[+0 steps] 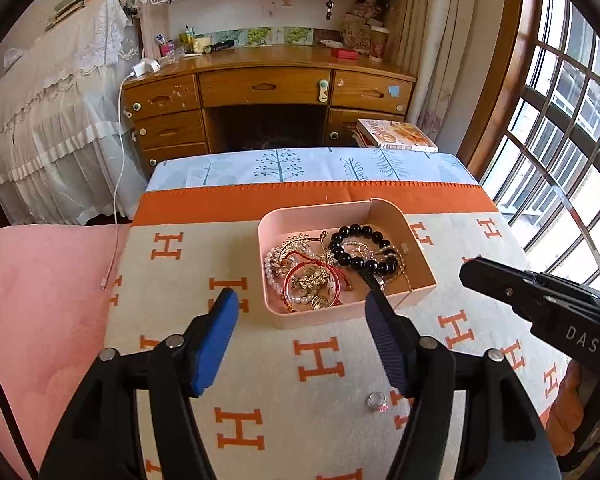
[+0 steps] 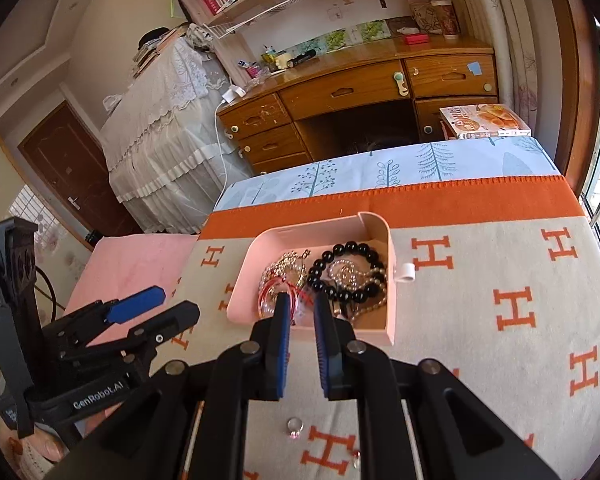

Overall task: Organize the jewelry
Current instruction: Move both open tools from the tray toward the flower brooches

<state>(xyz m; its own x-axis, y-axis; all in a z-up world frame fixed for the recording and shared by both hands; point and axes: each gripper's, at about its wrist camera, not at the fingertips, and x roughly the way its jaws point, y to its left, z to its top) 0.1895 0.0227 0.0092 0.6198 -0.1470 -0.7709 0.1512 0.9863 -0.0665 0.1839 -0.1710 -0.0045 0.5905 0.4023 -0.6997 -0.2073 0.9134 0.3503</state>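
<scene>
Ring (image 2: 294, 425) on blanket below narrowly parted right gripper (image 2: 300, 304); left gripper (image 1: 300, 300) spread wide.

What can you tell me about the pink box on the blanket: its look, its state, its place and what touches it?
The pink box is a shallow tray with rounded corners, plastic by its look, with no lid on it. One corner wall stands taller than the rest. It sits flat on the H-patterned blanket, near the orange border. Inside lie a black bead bracelet, a pearl strand, a red cord bracelet and gold pieces, tangled together. A small white tube lies against its right side. A ring lies outside, nearer the camera.
</scene>
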